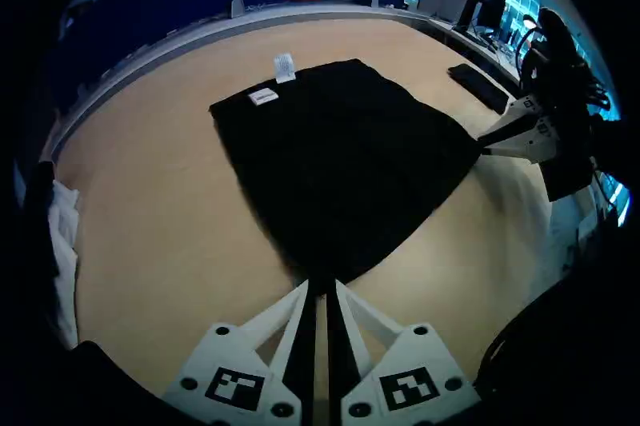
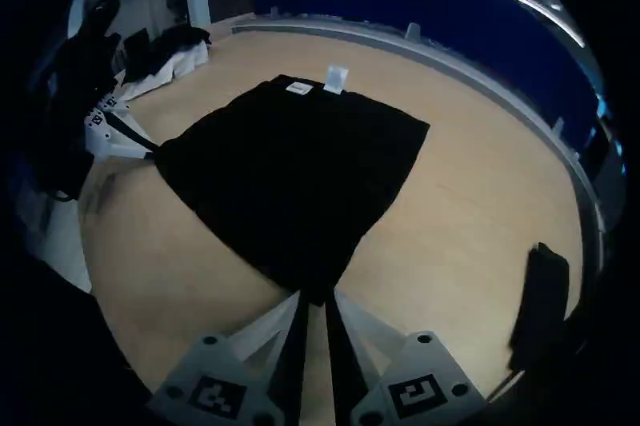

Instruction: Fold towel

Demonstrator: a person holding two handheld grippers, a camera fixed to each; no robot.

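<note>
**Left gripper view:** the black towel lies flat on the wooden table. The left gripper pinches its near corner, jaws nearly together. Monitors stand beyond (far right).

**Right gripper view:** the right gripper pinches another corner, jaws equally narrow. A white cloth lies at the far edge.

No legible text — tag on towel blurred

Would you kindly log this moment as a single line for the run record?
towel: spread on table | left gripper: shut on one corner | right gripper: shut on neighbouring corner
</note>
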